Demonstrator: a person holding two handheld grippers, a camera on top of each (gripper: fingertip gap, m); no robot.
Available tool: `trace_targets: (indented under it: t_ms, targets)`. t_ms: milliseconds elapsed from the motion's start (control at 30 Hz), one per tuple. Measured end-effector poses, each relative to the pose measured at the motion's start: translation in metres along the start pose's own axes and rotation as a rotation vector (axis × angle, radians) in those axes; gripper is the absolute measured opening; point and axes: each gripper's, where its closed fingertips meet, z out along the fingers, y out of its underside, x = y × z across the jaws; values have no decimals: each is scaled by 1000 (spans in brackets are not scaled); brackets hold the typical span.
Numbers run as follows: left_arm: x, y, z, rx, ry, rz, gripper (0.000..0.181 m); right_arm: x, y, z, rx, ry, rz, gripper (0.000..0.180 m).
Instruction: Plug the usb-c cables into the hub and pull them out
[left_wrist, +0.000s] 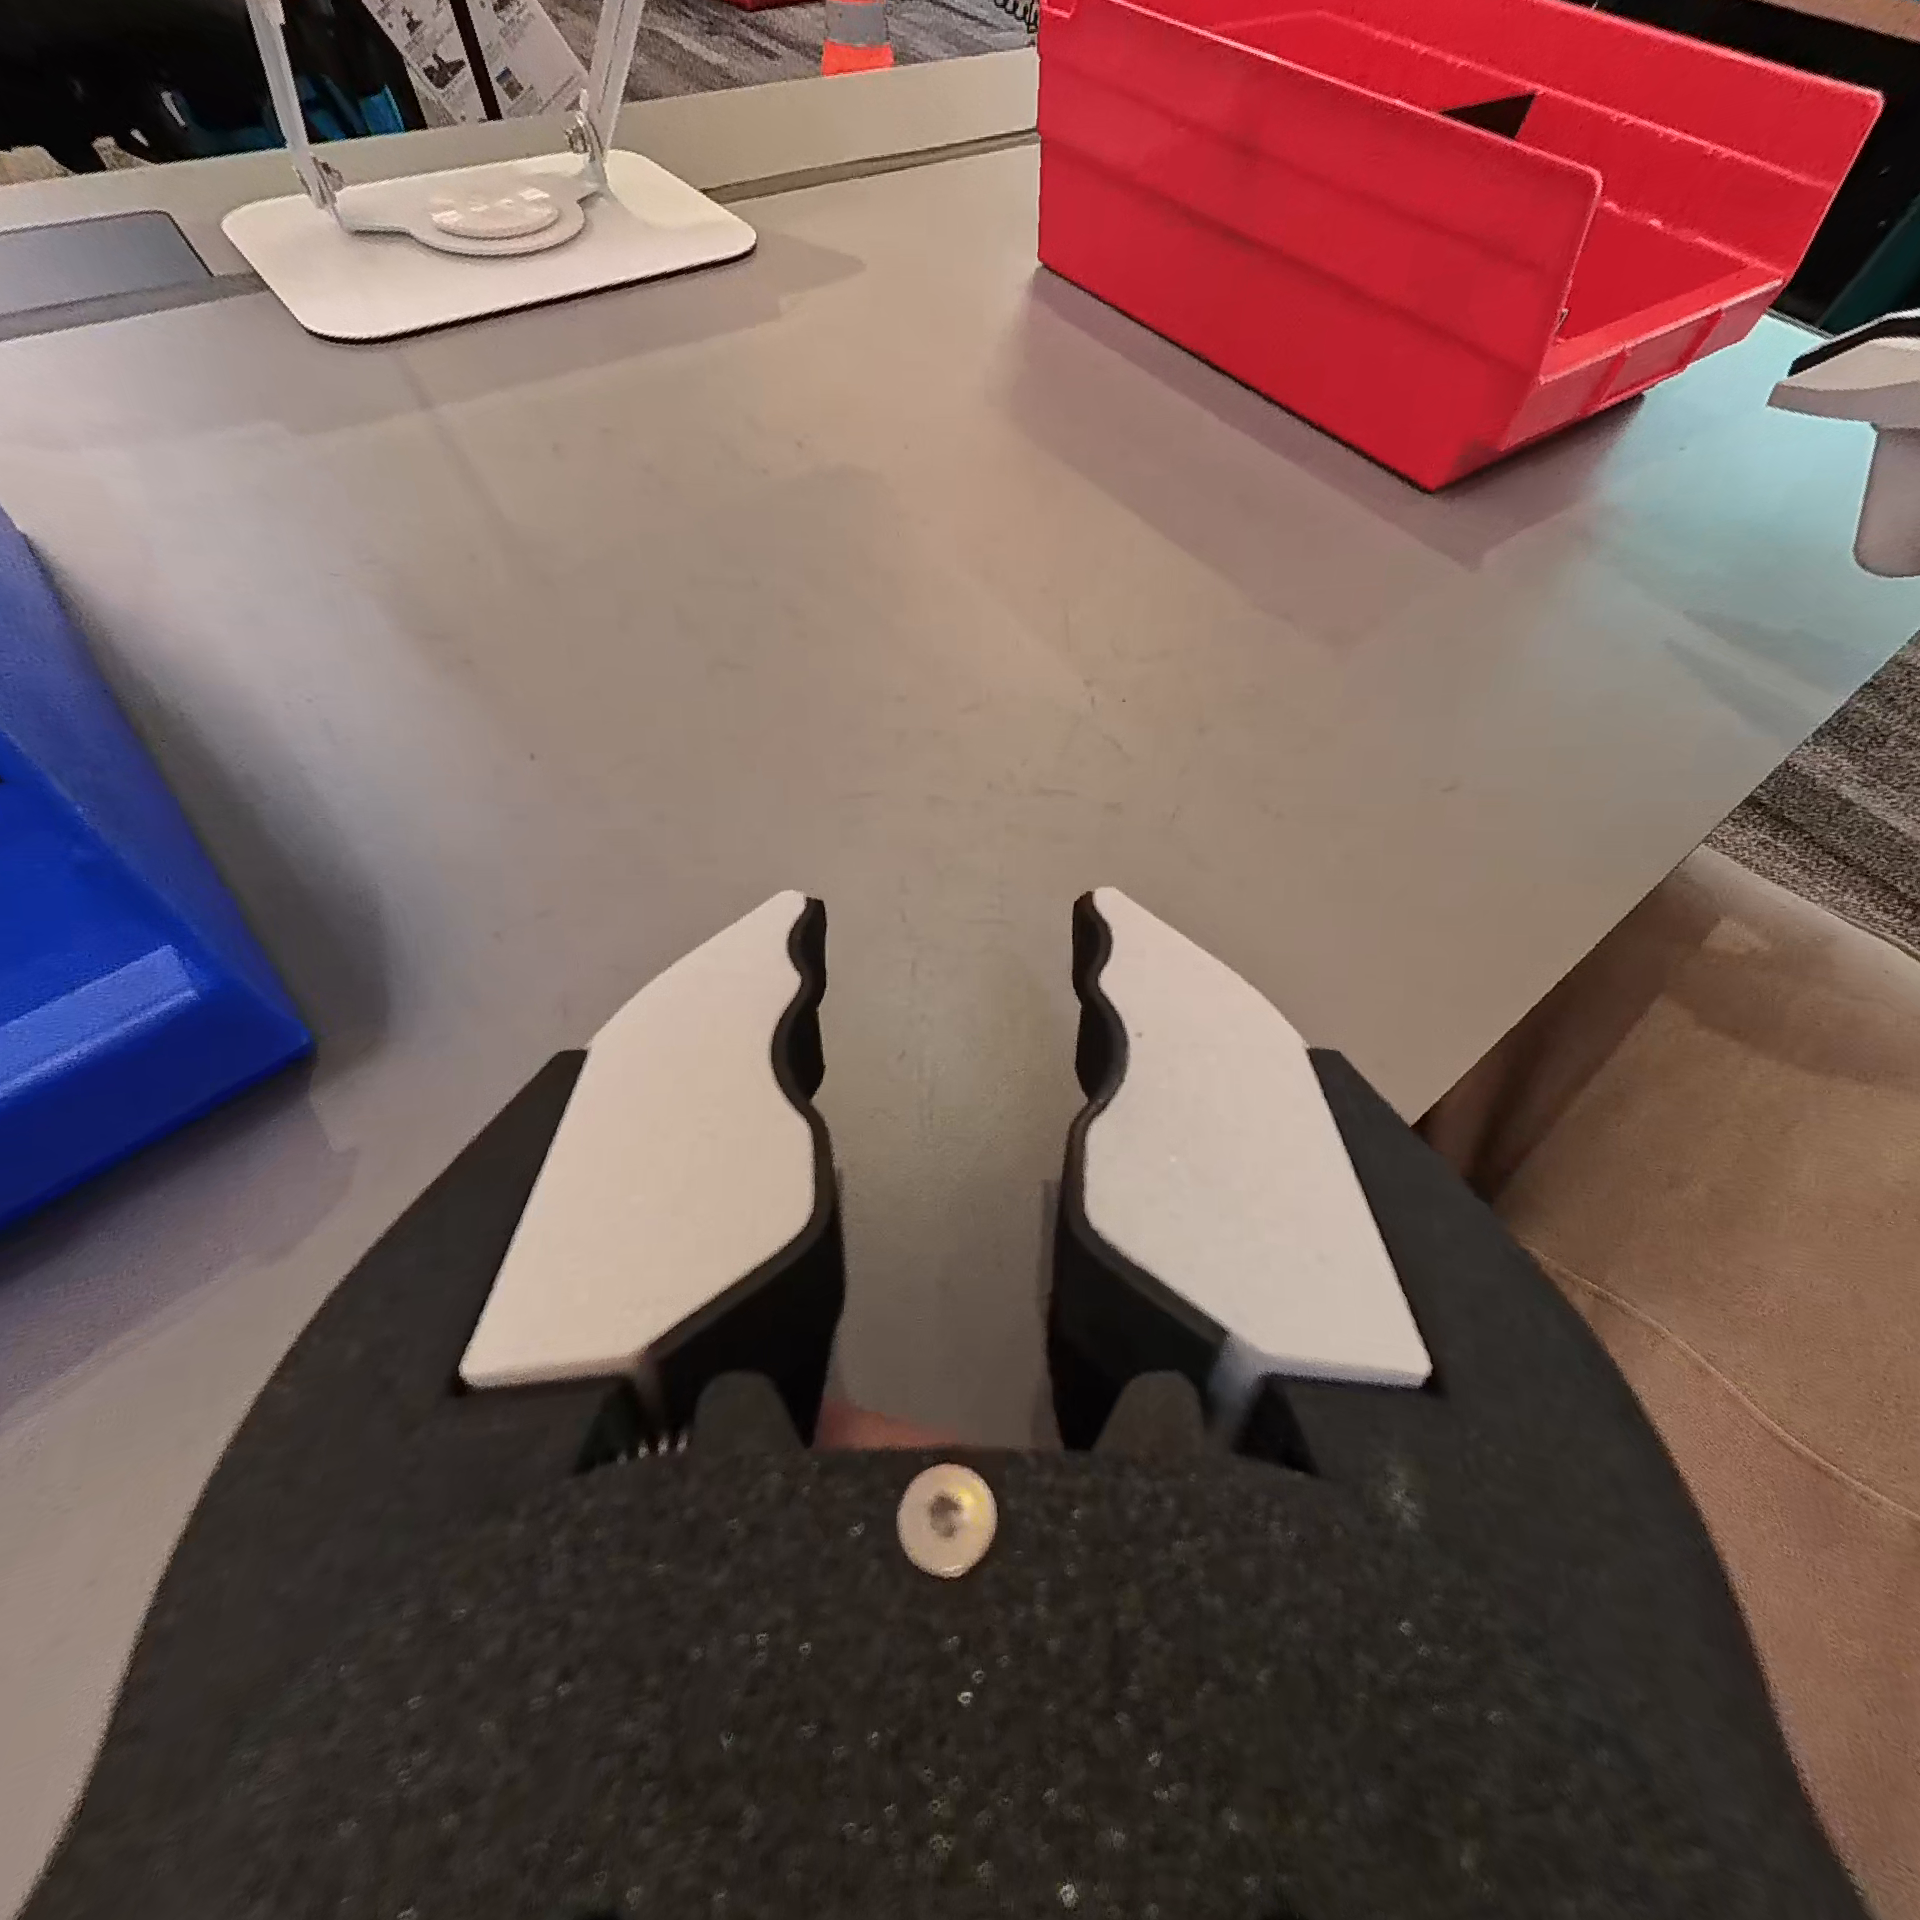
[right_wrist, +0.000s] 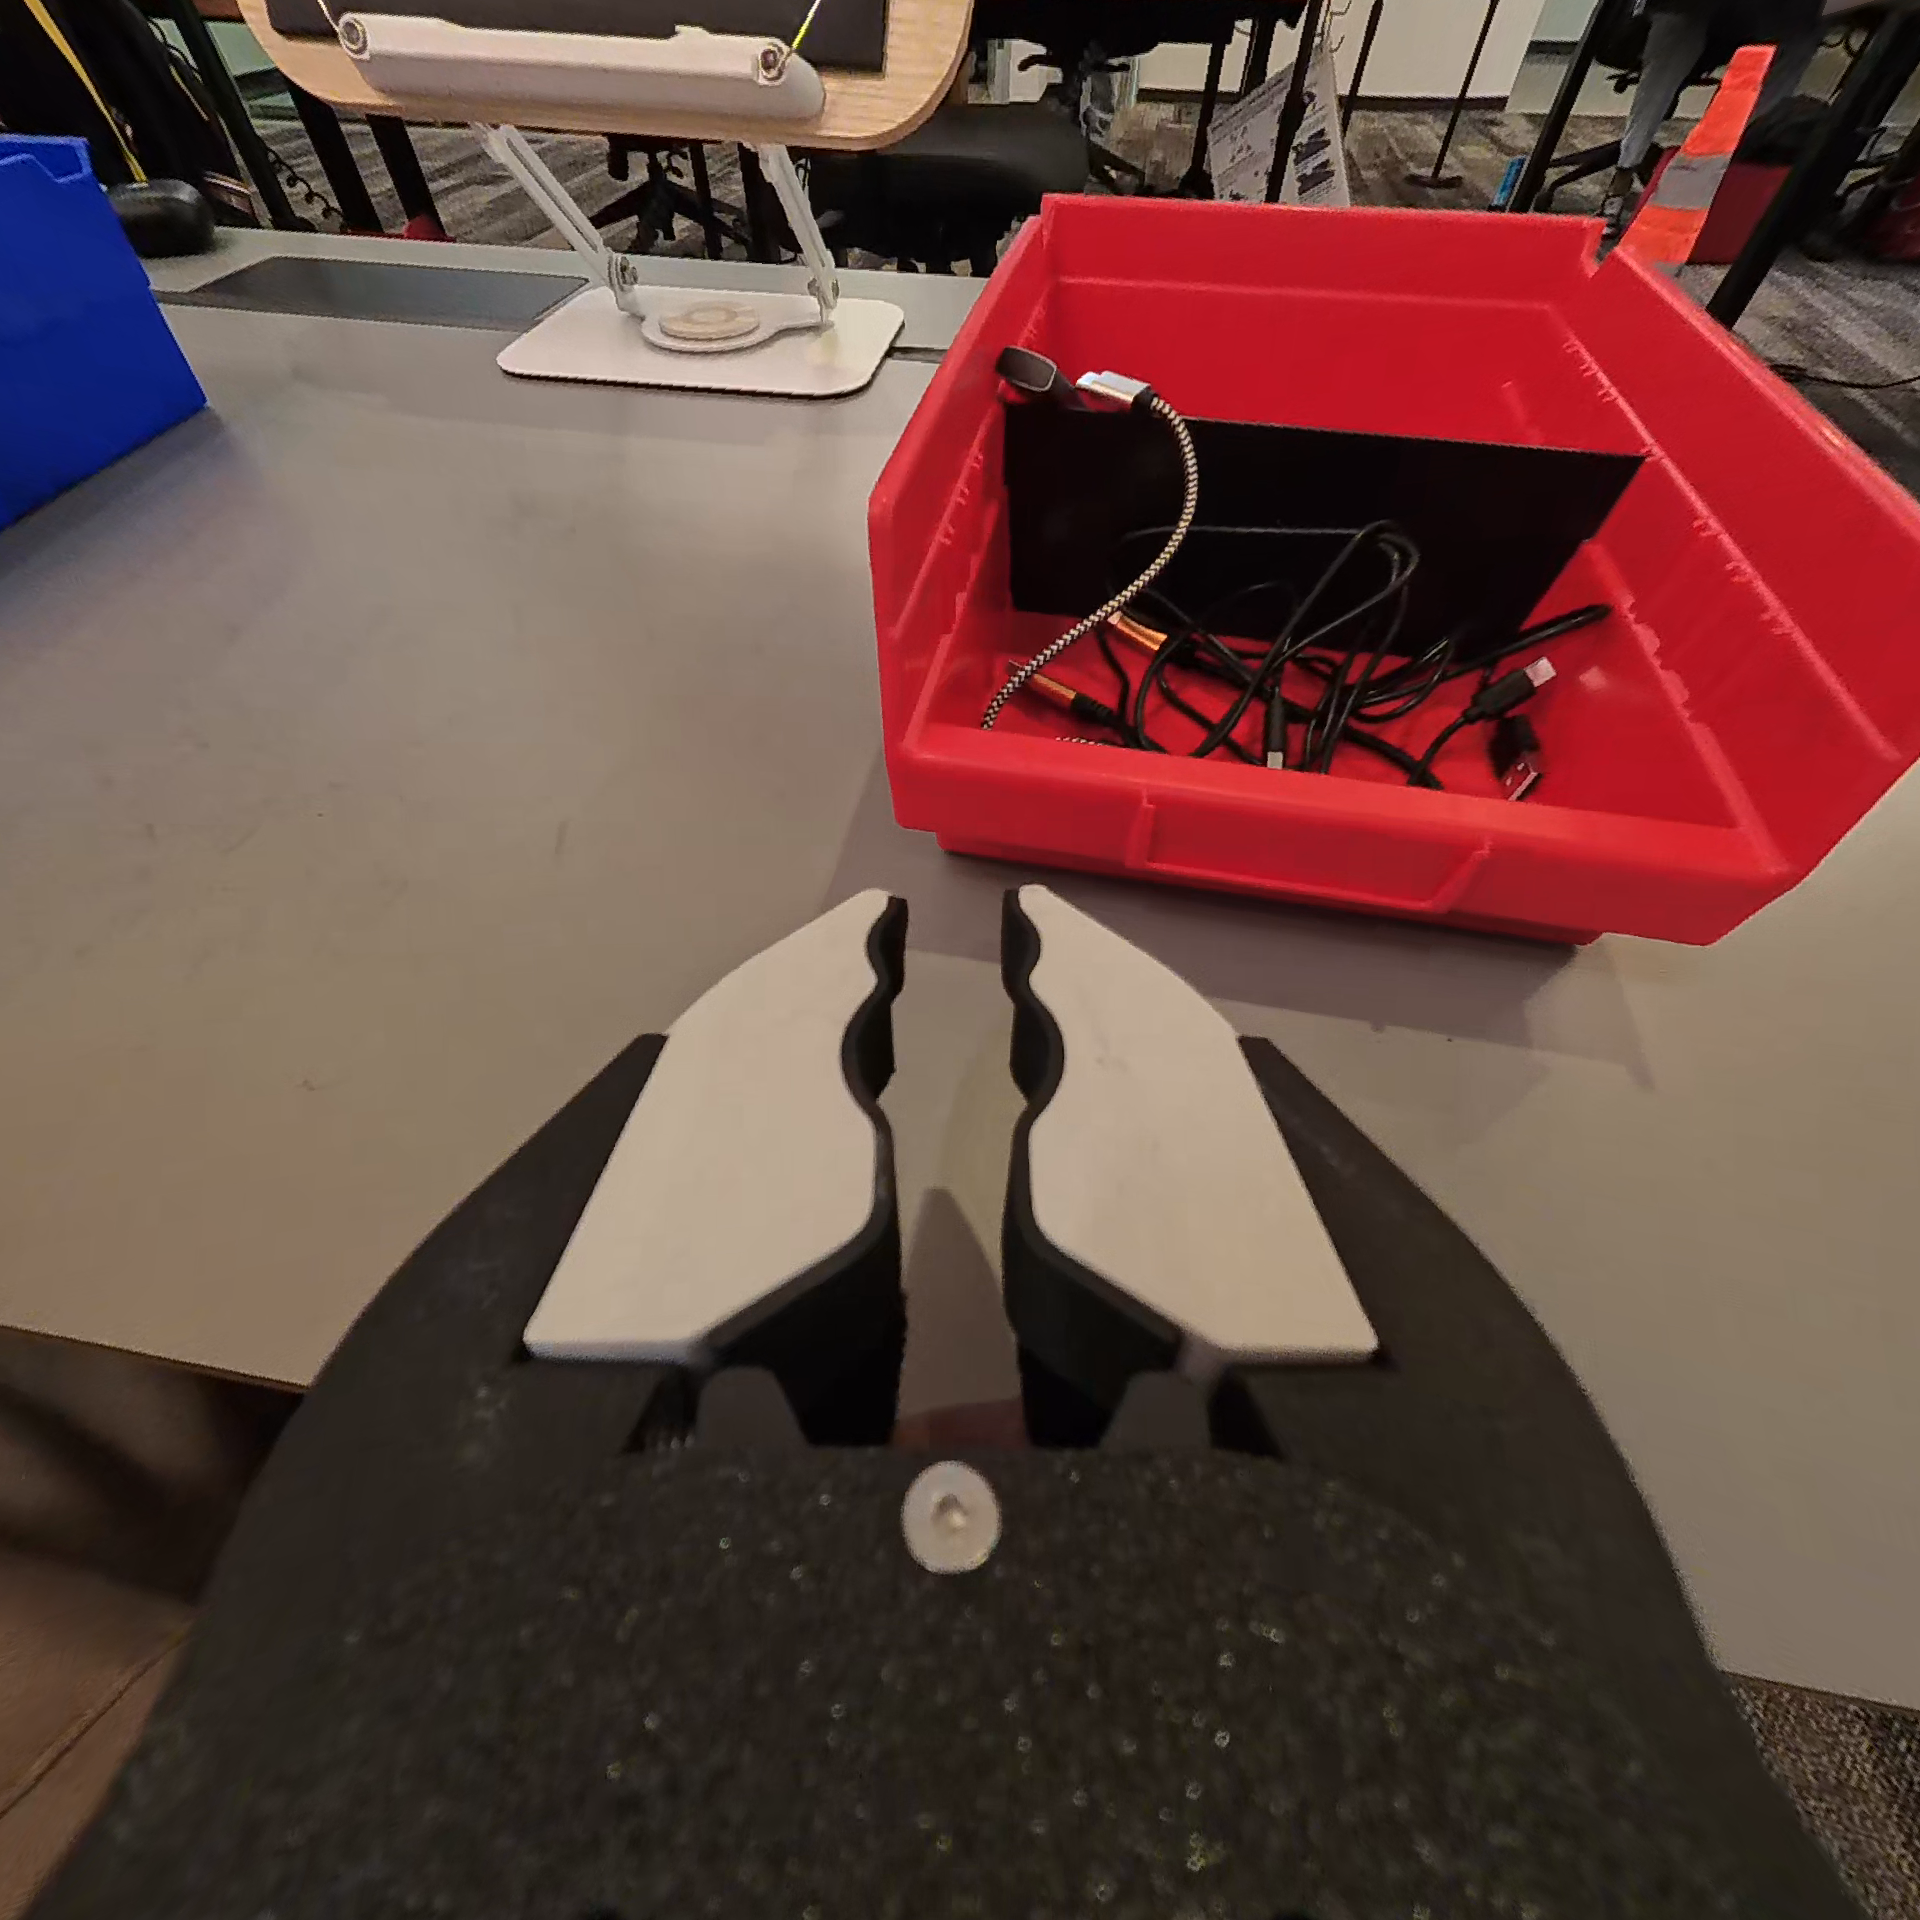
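Your left gripper hangs over the bare grey table, its fingers spread wide and holding nothing. Your right gripper also floats above the table near its front edge, fingers only a narrow gap apart, empty and touching nothing. Just beyond its tips sits the red bin. Inside it, a tangle of black cables lies on the floor, and a braided cable climbs to the black divider. You cannot make out the hub. Farther back stands a white stand; a blue bin sits at far left.
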Motion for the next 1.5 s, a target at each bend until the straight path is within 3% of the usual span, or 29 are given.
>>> trace_targets:
  t_ms: [167, 333, 400, 700, 733, 833, 967, 1033, 1133, 1200, 1333, 1367, 1500]
  targets:
    - [0, -1, 0, 3, -1, 0, 45, -9, -10, 2, 45, -38, 25, 25]
    - [3, 0, 0, -1, 8, -9, 45, -39, -21, 26, 12, -135, 24, 48]
    - [4, 0, 0, -1, 16, -10, 45, -41, -30, 38, 7, -82, -41, 58]
    - [8, 3, 2, -19, 28, 3, 45, -28, -51, 89, -30, 126, -94, 62]
    - [8, 4, 2, -21, 28, 4, 45, -30, -49, 93, -44, 101, -54, 54]
    - [10, 5, 5, -27, 32, 10, 45, -55, -49, 93, -46, -89, 38, 72]
    - [24, 2, 16, -31, 69, -4, 45, -73, -52, 69, -11, -220, -15, 48]
    - [41, -10, 30, -6, 124, -38, 45, -55, -64, 51, 62, -104, -48, 50]
    - [81, -29, 64, -7, 229, -68, 51, -4, -79, 15, 159, 199, -105, 54]
    - [107, -48, 91, 13, 255, -45, 55, 33, -71, -5, 160, 378, -75, 48]
    - [137, -87, 155, 53, 191, 8, 53, 81, -32, 6, 35, 447, 20, 50]
    - [144, -90, 169, 38, 193, 12, 53, 86, -32, 11, 45, 438, 23, 30]
    - [153, -94, 210, -12, 154, -43, 46, 99, -23, 21, -35, 461, 52, 21]
